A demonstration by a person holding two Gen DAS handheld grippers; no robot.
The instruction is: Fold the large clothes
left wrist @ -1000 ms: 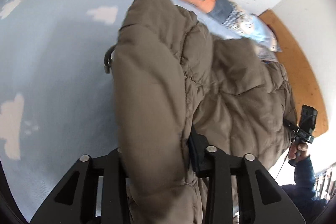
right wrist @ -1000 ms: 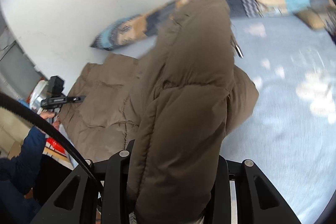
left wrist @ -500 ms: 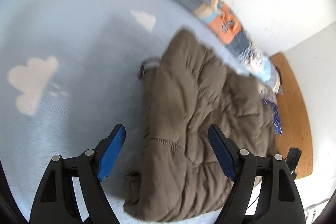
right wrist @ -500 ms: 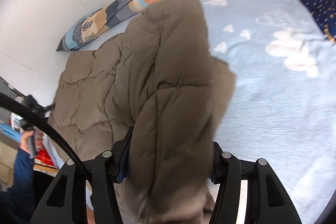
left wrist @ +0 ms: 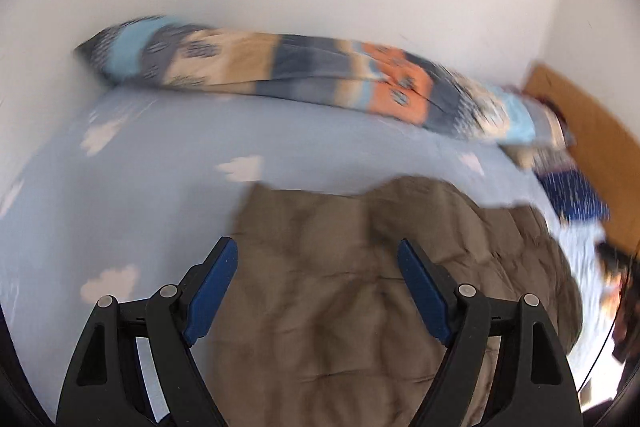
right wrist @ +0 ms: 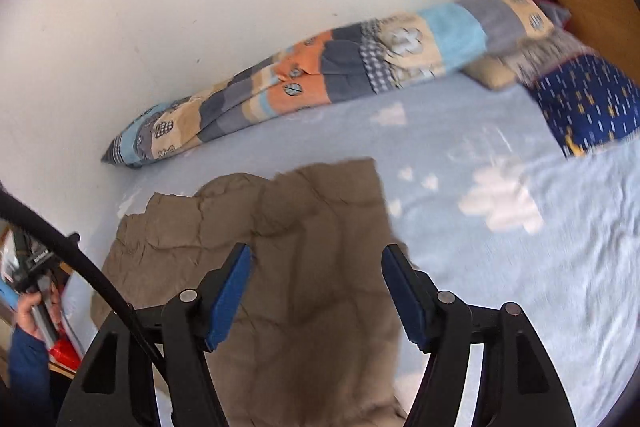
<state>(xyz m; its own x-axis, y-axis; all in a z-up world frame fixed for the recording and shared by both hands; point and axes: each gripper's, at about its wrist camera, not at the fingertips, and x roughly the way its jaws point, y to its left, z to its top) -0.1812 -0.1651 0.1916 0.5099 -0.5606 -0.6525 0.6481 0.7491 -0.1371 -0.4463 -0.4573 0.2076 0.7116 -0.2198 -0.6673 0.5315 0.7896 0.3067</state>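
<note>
Both claws have released the jacket (right wrist: 304,259), now lying flat.

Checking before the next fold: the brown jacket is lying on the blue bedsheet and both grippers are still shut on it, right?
Not quite. The brown jacket does lie on the blue bedsheet, but both grippers are open: the left gripper in the left wrist view and the right gripper in the right wrist view hold nothing.

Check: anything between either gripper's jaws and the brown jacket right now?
Nothing visible. The left gripper and right gripper both have jaws open, with the brown jacket lying flat on the blue sheet directly beyond them.
</note>
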